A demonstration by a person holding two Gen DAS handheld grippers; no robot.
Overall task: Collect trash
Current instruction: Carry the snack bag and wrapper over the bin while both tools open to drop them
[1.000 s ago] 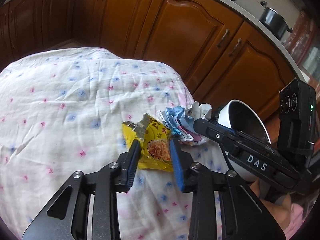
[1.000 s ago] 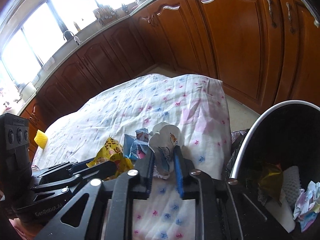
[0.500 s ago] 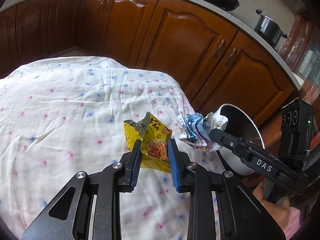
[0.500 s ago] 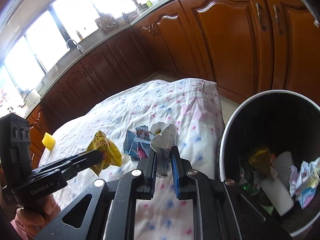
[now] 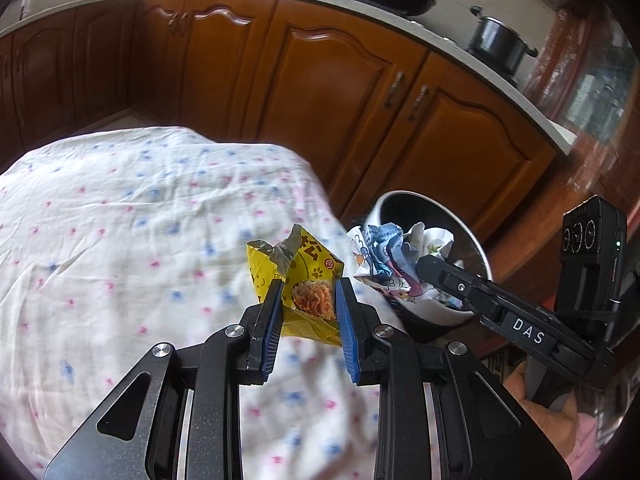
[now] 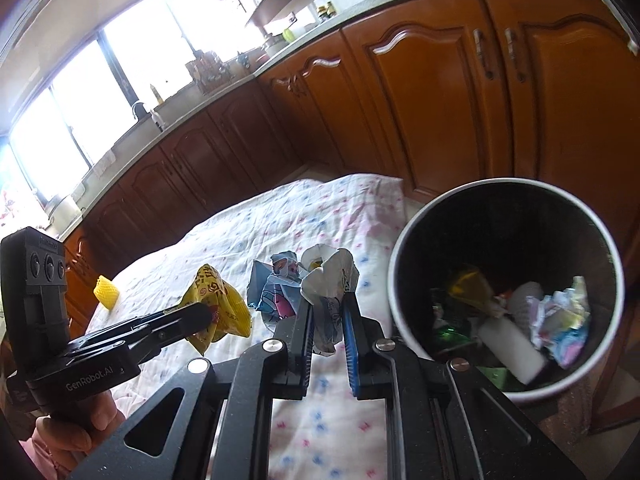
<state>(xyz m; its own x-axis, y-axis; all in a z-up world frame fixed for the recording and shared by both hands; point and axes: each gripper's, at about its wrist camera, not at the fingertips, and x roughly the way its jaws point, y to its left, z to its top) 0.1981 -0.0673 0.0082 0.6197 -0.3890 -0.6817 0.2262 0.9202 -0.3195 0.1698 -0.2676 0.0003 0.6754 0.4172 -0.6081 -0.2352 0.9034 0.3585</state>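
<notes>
Gripping: left tool [image 5: 306,292] glossy yellow packet [image 5: 296,276]; right tool [image 6: 327,312] crumpled, seemingly paper wrapper [image 6: 320,288].

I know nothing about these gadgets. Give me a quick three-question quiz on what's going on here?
1. True or false: the left gripper is shut on the yellow snack wrapper.
2. What does the right gripper hold? A) a sponge B) the crumpled white and blue wrapper C) nothing
3. Fill in: the trash bin stands beside the table and already holds ____.

Key: 1 true; 2 B; 3 trash.
</notes>
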